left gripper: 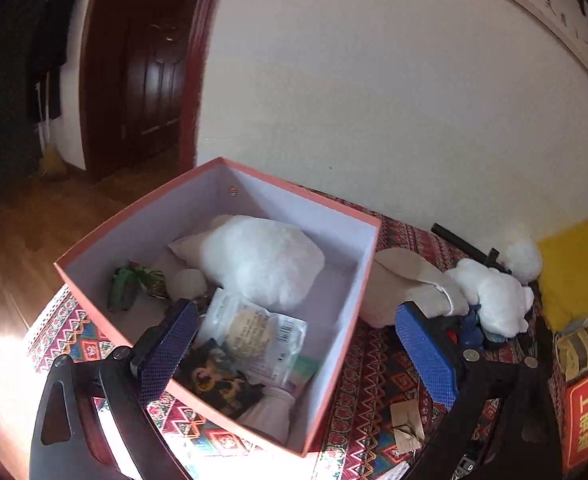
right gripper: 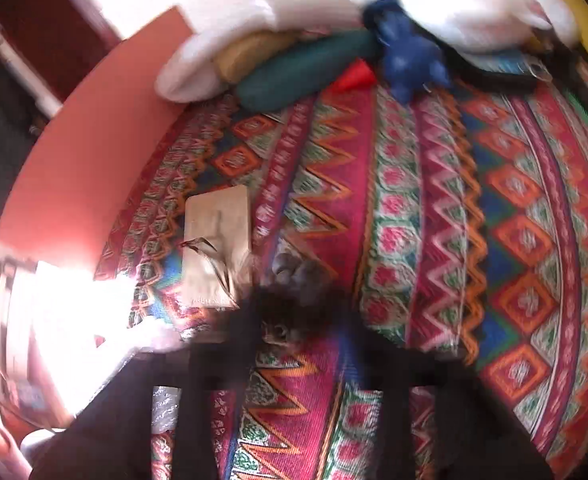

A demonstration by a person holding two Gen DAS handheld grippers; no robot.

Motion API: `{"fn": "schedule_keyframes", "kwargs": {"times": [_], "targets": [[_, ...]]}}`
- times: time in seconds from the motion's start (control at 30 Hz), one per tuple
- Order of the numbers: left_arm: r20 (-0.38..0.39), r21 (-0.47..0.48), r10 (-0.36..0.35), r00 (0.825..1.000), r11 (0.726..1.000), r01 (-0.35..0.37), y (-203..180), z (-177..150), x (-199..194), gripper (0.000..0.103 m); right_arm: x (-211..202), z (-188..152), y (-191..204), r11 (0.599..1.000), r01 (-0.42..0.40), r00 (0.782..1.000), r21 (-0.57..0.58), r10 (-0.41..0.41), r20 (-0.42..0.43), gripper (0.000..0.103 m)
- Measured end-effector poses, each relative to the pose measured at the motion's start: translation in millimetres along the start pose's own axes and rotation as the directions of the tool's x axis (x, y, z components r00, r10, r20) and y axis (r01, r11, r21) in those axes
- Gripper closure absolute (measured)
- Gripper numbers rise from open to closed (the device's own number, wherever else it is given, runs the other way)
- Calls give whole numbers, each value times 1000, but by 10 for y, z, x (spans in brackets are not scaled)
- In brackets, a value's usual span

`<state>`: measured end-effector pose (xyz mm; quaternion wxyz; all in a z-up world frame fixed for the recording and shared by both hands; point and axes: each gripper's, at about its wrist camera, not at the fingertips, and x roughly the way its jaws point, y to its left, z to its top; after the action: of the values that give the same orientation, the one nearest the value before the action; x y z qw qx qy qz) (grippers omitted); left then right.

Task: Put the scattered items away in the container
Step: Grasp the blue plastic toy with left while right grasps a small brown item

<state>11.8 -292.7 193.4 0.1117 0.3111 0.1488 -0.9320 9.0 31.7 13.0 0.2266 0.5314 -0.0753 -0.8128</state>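
Box holds plush, packets; labels unreadable

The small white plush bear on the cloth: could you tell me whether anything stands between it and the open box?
Only the beige pouch lies between the white plush bear and the box, low against the box's wall. The box top is open.
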Motion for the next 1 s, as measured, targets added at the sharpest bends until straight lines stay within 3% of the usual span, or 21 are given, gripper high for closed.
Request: {"fn": "schedule_keyframes", "kwargs": {"times": [0.1, 0.2, 0.27, 0.33, 0.37, 0.43, 0.47, 0.57, 0.6, 0.67, 0.73, 0.77, 0.83, 0.87, 0.93, 1.0], "targets": [[-30, 98, -40, 999, 994, 43, -468, -118, 134, 3, -191, 58, -220, 998, -36, 997, 57, 33, 68, 90], [-78, 231, -107, 991, 965, 122, -1107, -335, 298, 3, -470, 151, -609, 980, -80, 984, 180, 49, 170, 90], [-133, 353, -179, 975, 910, 215, -1623, -570, 457, 4, -643, 204, -913, 961, -91, 972, 261, 29, 232, 90], [-192, 475, -251, 949, 822, 314, -2115, -824, 697, 9, -709, 252, -1151, 941, -107, 965, 320, 21, 261, 90], [-222, 534, -266, 938, 772, 345, -2327, -950, 849, 17, -732, 265, -1266, 930, -122, 962, 348, 25, 270, 90], [-305, 602, -247, 920, 698, 387, -2634, -1157, 1238, 26, -745, 316, -1451, 909, -150, 961, 389, 42, 272, 90], [-339, 614, -216, 916, 686, 389, -2734, -1222, 1458, 33, -754, 289, -1520, 900, -162, 961, 406, 52, 270, 90], [-348, 620, -138, 927, 708, 338, -2771, -1240, 1875, 38, -744, 303, -1693, 880, -190, 960, 436, 75, 268, 90], [-347, 602, -145, 927, 723, 339, -2763, -1190, 1931, 38, -742, 322, -1728, 878, -191, 960, 440, 75, 268, 90], [-363, 539, -207, 908, 749, 386, -2771, -1080, 1967, 38, -749, 335, -1779, 870, -200, 960, 450, 81, 270, 90], [-384, 513, -259, 886, 739, 438, -2918, -1055, 1972, 38, -709, 367, -1825, 856, -224, 957, 465, 104, 271, 90], [-390, 526, -259, 884, 725, 445, -3036, -1075, 1983, 38, -696, 367, -1872, 850, -233, 957, 471, 114, 267, 90], [-394, 559, -229, 890, 709, 430, -3274, -1116, 2052, 37, -628, 359, -1878, 841, -248, 958, 480, 138, 252, 90], [-381, 577, -193, 904, 715, 396, -3388, -1119, 2109, 29, -592, 356, -1862, 837, -257, 958, 483, 153, 243, 90], [-367, 573, -124, 922, 751, 329, -3573, -1068, 2276, 24, -577, 348, -1833, 832, -273, 955, 482, 174, 240, 90], [-382, 527, -82, 920, 799, 290, -3696, -985, 2470, 14, -588, 356, -1837, 833, -279, 952, 477, 177, 248, 90]]}}
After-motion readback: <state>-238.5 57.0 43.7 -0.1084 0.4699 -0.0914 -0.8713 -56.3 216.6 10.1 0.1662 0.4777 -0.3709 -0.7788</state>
